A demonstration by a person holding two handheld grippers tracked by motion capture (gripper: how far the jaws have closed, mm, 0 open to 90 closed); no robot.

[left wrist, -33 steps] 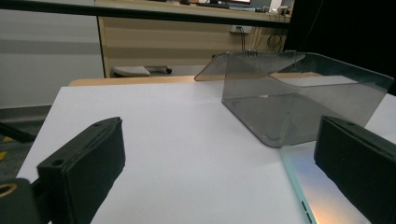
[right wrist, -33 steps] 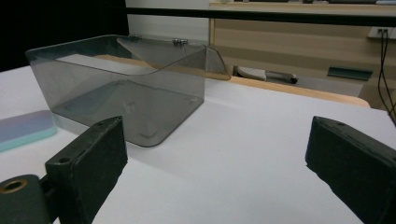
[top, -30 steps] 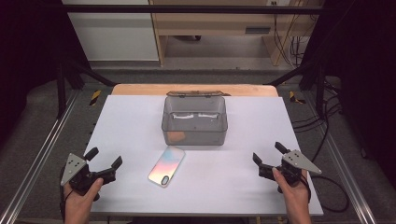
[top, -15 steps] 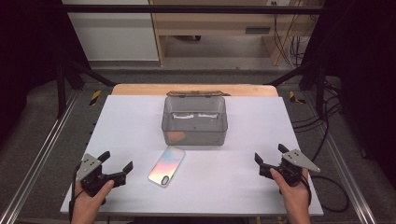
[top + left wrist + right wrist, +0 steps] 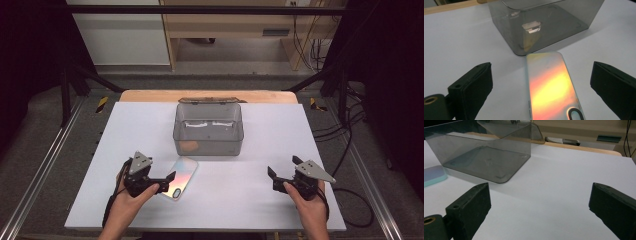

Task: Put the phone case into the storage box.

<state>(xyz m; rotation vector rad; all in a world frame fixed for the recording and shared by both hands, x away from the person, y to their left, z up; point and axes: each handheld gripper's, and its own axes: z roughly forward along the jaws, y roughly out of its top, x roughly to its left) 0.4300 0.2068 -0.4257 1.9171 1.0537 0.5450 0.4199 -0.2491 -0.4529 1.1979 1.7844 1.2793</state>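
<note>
No readable text, label or number anywhere.

We see a flat rectangular phone with a glossy, iridescent pink-orange back (image 5: pixel 551 87) at lower centre. Above it, the smoky grey translucent plastic box (image 5: pixel 208 131) looks smooth. The white tabletop (image 5: pixel 260 195) is matt, and the black jaw pads are dull, rubbery.

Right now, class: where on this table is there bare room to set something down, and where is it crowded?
Bare white table lies left of the grey box, and right of it up to the right tool. The front middle strip, between phone and right tool, is free too. It is crowded where the open left tool straddles the phone just before the box.
</note>
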